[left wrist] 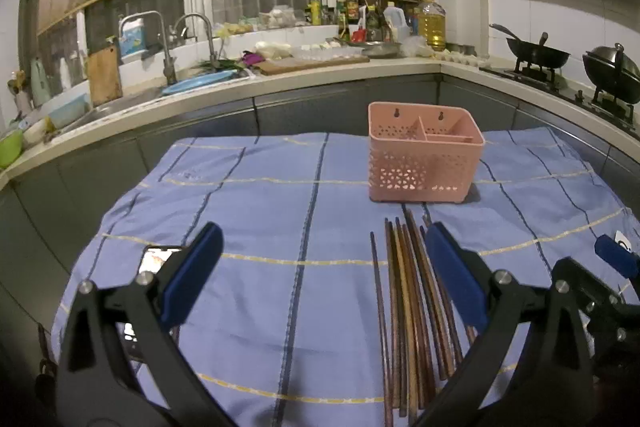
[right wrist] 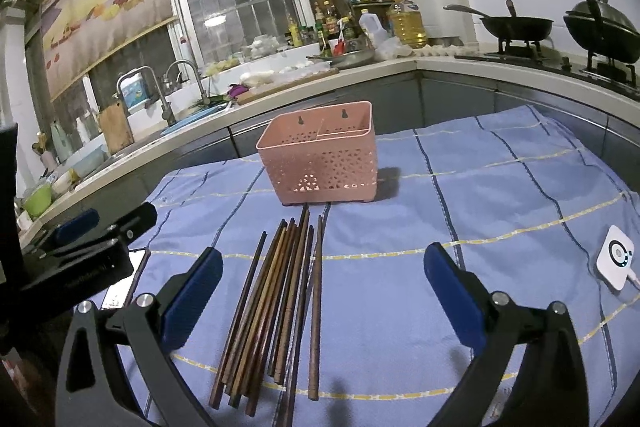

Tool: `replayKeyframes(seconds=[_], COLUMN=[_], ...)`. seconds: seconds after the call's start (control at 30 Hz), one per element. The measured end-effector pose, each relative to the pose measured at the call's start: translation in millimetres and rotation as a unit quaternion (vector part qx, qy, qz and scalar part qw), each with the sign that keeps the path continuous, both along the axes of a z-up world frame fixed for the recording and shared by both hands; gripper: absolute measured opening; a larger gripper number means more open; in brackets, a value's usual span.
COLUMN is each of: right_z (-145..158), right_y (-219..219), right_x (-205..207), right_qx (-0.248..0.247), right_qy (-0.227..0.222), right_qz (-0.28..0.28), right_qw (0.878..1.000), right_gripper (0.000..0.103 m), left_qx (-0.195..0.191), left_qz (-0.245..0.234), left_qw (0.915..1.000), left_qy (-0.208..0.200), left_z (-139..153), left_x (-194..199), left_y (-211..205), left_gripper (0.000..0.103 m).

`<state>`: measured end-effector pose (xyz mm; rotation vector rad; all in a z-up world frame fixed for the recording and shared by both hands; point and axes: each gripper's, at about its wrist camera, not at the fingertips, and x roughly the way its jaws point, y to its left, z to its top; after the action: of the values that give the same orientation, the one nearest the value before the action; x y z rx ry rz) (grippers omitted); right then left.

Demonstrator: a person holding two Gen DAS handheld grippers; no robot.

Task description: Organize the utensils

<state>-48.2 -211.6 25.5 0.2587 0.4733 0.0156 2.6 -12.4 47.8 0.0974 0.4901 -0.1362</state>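
Several brown wooden chopsticks (left wrist: 408, 307) (right wrist: 276, 303) lie side by side on the blue checked cloth (left wrist: 260, 219) (right wrist: 400, 267). Behind them stands an empty pink perforated utensil basket (left wrist: 424, 159) (right wrist: 320, 155) with inner dividers. My left gripper (left wrist: 324, 275) hovers open above the cloth; the chopsticks lie just inside its right finger. My right gripper (right wrist: 324, 287) is open too, and the chopsticks lie between its blue pads (right wrist: 192, 299), nearer the left one. Neither gripper holds anything. The left gripper also shows at the left edge of the right wrist view.
A phone (left wrist: 154, 259) (right wrist: 120, 291) lies on the cloth at the left. A white square device (right wrist: 614, 263) with a cable sits at the right edge. Beyond the table run a kitchen counter (left wrist: 320, 75), sink with taps (left wrist: 168, 47), bottles and two woks (left wrist: 536, 55).
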Motion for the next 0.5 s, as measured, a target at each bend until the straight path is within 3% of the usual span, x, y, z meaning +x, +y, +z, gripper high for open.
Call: replayKeyframes(seconds=[0.5], right_z=[12], right_y=[1], right_x=[-4], right_qx=[-0.012], right_qy=[-0.026], right_qz=[0.002], right_qw=[1.0], right_gripper=[0.097], left_qx=[0.003], left_qz=[0.01], left_qw=[0.9999], left_qy=[-0.004], left_z=[-1], left_x=[0], left_y=[0], left_gripper=[0.097])
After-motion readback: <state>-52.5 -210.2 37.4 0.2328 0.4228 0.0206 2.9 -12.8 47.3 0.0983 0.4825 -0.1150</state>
